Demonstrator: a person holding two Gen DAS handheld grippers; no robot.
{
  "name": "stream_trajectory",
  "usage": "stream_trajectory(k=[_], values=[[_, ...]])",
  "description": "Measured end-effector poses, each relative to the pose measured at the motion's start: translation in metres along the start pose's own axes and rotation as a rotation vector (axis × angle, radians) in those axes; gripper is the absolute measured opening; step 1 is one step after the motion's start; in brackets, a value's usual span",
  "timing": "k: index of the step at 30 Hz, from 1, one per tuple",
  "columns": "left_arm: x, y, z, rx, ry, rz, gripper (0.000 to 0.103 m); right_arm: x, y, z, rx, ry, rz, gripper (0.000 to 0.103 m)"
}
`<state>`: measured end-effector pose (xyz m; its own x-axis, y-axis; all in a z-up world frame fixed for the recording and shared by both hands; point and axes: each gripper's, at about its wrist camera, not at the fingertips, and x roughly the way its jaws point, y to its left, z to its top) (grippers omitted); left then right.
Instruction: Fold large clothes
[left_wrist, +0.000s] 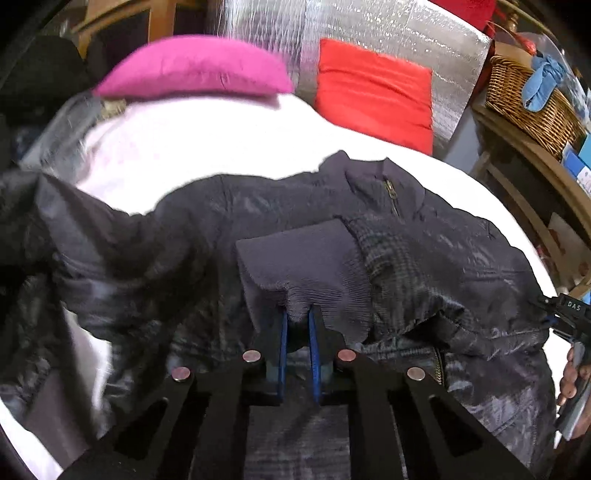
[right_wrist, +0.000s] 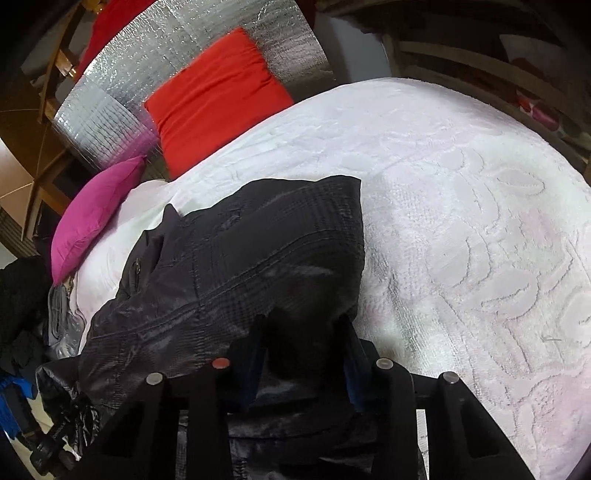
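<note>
- Dark jacket (left_wrist: 229, 221), shiny quilted shell with faint plaid, brass zipper (left_wrist: 391, 190) at collar; lies spread on the white textured bedspread (right_wrist: 461, 184).
- Left gripper (left_wrist: 297, 325): blue-lined jaws nearly closed, pinching the ribbed knit cuff (left_wrist: 306, 273).
- Right gripper (right_wrist: 303, 332): jaws partly open, a thick fold of jacket fabric between them; firm grip cannot be told.
- Magenta pillow (left_wrist: 192, 70) and red cushion (left_wrist: 373, 96) near silver foil panel (right_wrist: 110, 92).
- Wicker basket (left_wrist: 524, 103) holds blue cloth (left_wrist: 543, 81).
</note>
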<state>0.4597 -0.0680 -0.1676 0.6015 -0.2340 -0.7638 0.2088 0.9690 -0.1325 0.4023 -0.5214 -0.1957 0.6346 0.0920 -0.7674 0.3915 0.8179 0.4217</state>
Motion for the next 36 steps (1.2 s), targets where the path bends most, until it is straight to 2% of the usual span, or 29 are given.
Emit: stream_trajectory(k=[5, 10, 18, 20, 22, 24, 27, 31, 34, 36], values=[[-0.011, 0.001, 0.000, 0.041, -0.026, 0.071, 0.011, -0.002, 0.008, -0.001, -0.034, -0.013, -0.003, 0.040], [-0.013, 0.008, -0.006, 0.059, -0.015, 0.153, 0.011, 0.001, 0.013, -0.002, -0.060, 0.001, -0.010, 0.040], [-0.014, 0.006, -0.007, 0.090, -0.028, 0.195, 0.011, -0.003, 0.013, 0.002, -0.043, 0.000, -0.024, 0.040], [-0.013, 0.007, -0.007, 0.088, -0.025, 0.194, 0.011, -0.010, 0.012, 0.004, -0.031, -0.019, -0.041, 0.045], [-0.012, 0.006, -0.008, 0.092, -0.025, 0.199, 0.011, -0.022, 0.015, 0.006, -0.041, -0.088, -0.077, 0.070], [-0.013, 0.004, -0.009, 0.097, -0.027, 0.205, 0.011, -0.037, 0.021, 0.005, -0.064, -0.179, -0.097, 0.074], [-0.013, 0.002, -0.010, 0.106, -0.032, 0.212, 0.011, -0.044, 0.035, 0.001, -0.114, -0.219, -0.065, 0.074], [-0.014, 0.001, -0.011, 0.110, -0.036, 0.217, 0.011, -0.033, 0.059, -0.009, -0.223, -0.178, -0.012, 0.073], [-0.015, 0.000, -0.011, 0.116, -0.040, 0.221, 0.011, -0.019, 0.077, -0.019, -0.285, -0.120, 0.023, 0.070], [-0.015, 0.000, -0.011, 0.119, -0.042, 0.223, 0.011, -0.003, 0.087, -0.027, -0.321, -0.045, 0.022, 0.070]])
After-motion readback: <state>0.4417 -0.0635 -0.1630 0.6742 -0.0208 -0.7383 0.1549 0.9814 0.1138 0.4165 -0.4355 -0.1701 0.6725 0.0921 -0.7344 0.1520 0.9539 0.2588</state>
